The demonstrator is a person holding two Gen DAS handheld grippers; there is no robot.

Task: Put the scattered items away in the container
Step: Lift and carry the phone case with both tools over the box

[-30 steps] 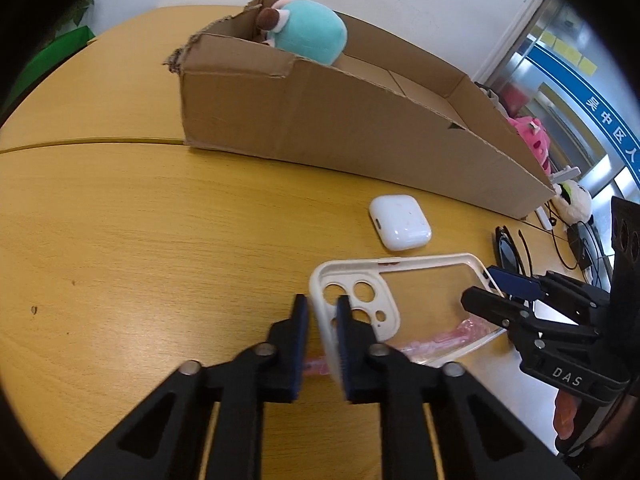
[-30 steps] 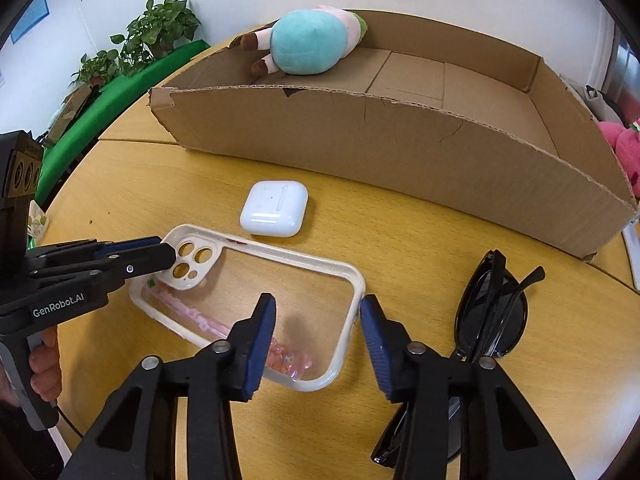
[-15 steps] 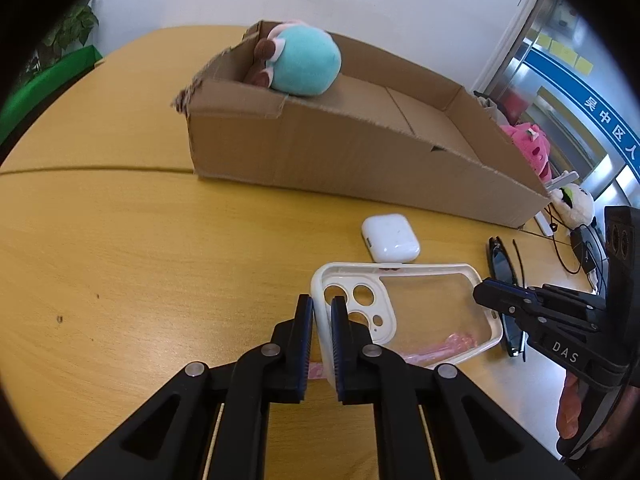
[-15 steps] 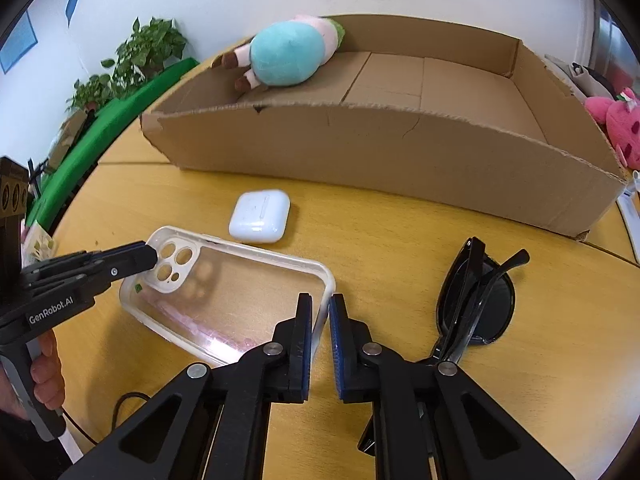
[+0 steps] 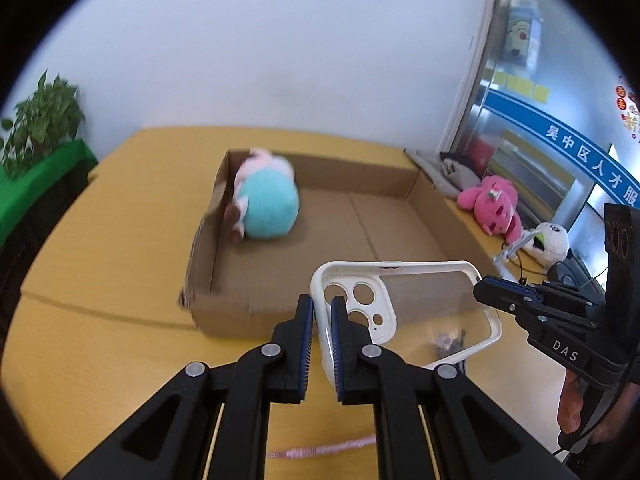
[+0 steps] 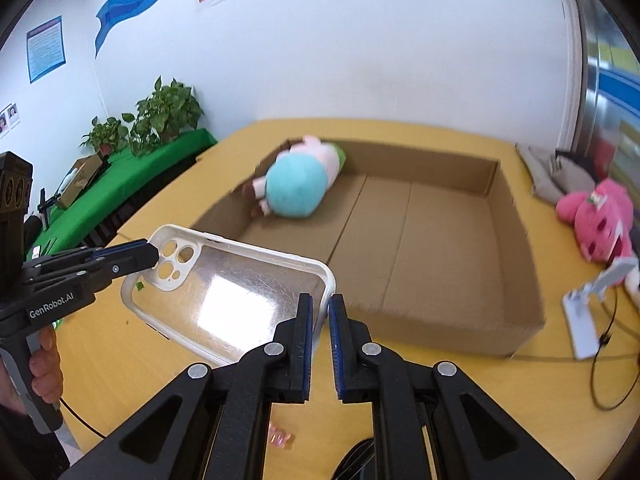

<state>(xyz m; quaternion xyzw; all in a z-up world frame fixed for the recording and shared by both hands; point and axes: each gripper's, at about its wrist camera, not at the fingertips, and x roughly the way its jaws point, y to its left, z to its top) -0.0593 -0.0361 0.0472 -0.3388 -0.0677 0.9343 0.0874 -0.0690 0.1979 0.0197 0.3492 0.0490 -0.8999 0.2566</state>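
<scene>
We've got the clear phone case (image 5: 416, 304) in the air at the near wall of the cardboard box (image 6: 432, 240), both claws clamped on it: left gripper (image 5: 319, 320) at the camera-cutout end, right gripper (image 6: 320, 320) on the opposite end. Teal plush (image 6: 296, 192) lies inside the box, on the wooden table (image 5: 100, 216).
</scene>
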